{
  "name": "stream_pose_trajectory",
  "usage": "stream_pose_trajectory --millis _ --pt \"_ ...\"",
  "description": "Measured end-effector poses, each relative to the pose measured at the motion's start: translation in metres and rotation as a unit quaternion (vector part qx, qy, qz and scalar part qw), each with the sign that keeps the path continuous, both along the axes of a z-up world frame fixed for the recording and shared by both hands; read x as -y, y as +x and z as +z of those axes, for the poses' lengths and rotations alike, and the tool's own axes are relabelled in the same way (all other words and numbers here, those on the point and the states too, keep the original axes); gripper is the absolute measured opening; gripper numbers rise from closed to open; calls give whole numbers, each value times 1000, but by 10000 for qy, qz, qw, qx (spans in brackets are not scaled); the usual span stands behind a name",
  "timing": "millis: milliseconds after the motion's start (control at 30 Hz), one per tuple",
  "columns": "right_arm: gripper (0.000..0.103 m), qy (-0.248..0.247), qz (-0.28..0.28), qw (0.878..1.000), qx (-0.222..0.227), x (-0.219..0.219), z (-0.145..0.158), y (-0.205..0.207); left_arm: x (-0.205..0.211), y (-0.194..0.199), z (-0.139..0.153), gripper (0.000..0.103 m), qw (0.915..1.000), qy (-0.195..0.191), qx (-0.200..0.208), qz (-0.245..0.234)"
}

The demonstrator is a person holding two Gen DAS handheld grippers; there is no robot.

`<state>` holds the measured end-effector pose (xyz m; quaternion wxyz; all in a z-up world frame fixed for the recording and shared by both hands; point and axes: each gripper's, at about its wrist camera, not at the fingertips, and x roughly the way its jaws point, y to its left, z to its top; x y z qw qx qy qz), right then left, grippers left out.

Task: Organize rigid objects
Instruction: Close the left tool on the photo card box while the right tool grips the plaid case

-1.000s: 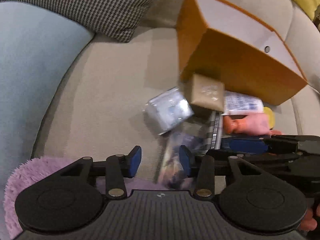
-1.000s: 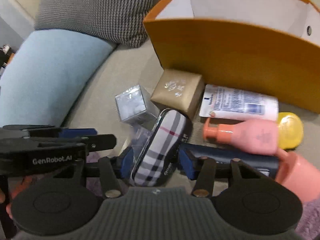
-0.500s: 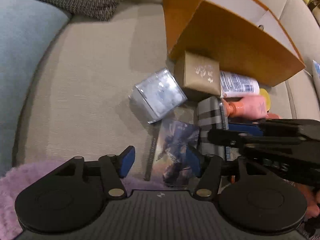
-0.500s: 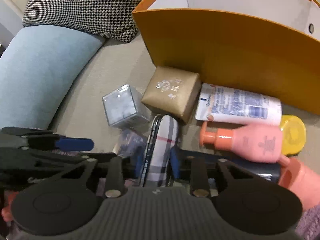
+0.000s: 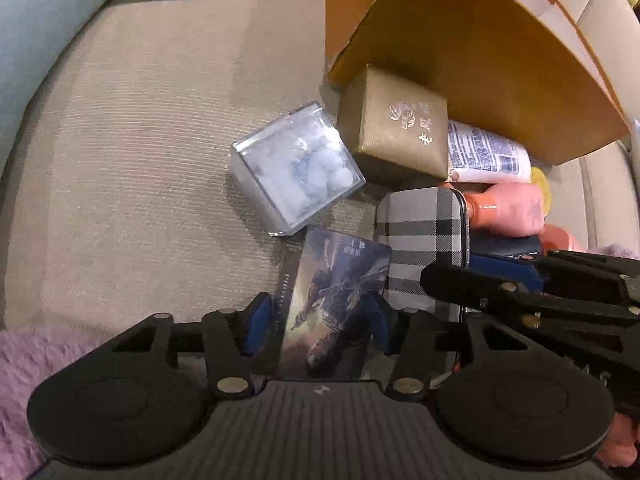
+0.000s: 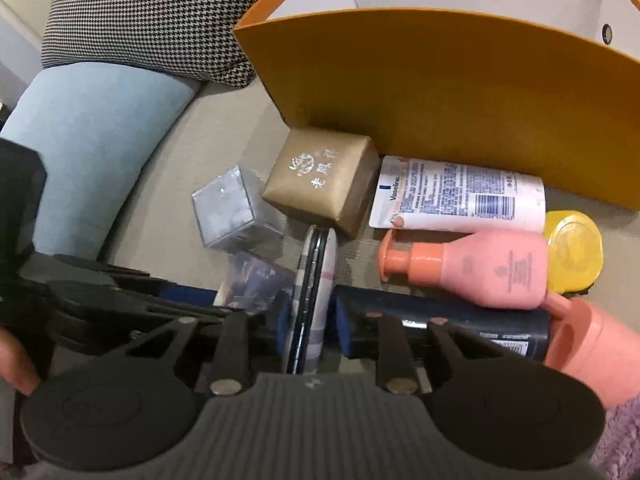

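On the beige sofa seat point(image 5: 140, 160) lies an illustrated card box point(image 5: 340, 296). My left gripper point(image 5: 318, 328) straddles it from above, jaws closing, with a thin gap still showing at the left pad. Beside it, a plaid case point(image 6: 316, 280) stands on its edge. My right gripper point(image 6: 314, 320) is closing and both blue pads press on the case's sides. A clear cube box point(image 5: 296, 172) and a gold box point(image 5: 396, 128) sit just beyond. An orange paper bag point(image 6: 420, 92) stands open behind them.
A Vaseline tube point(image 6: 460, 196), a pink pump bottle point(image 6: 492, 268), a yellow lid point(image 6: 574, 248), a dark bottle point(image 6: 460, 320) and a pink cup point(image 6: 592, 344) crowd the right. A houndstooth cushion point(image 6: 152, 12) and a light blue cushion point(image 6: 92, 128) lie left. Purple fur point(image 5: 24, 368) is nearest.
My left gripper came down over the card box, and its jaws widened, then narrowed. My right gripper closed on the plaid case, which turned from flat onto its edge.
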<state>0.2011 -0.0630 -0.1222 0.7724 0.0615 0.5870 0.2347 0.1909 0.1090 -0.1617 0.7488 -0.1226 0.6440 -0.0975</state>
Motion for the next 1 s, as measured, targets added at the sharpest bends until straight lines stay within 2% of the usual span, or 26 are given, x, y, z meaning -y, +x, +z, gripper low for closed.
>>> stream_pose_trajectory --millis 167,233,433,567,667,867,1000 --pt "19 88 -6 10000 42 7 8 -2 -5 -12 15 34 9994 -125 266 179" --pt "19 90 36 9999 41 9 10 -5 -2 -19 23 30 9989 -130 393 225" --pt "19 81 101 9999 66 8 5 -7 10 -32 38 27 9976 -265 626 110" --pt "20 183 82 9998 -2 10 -1 -4 7 -32 29 28 9985 -244 475 81" --pt "21 231 66 9997 -31 11 -3 -3 16 -34 25 27 9983 -260 525 -22" --pt "19 363 18 9993 -66 15 -4 -2 15 -39 32 26 9970 -226 724 182" --pt "17 422 -2 9990 111 20 8 -5 7 -45 47 25 9942 -343 903 469"
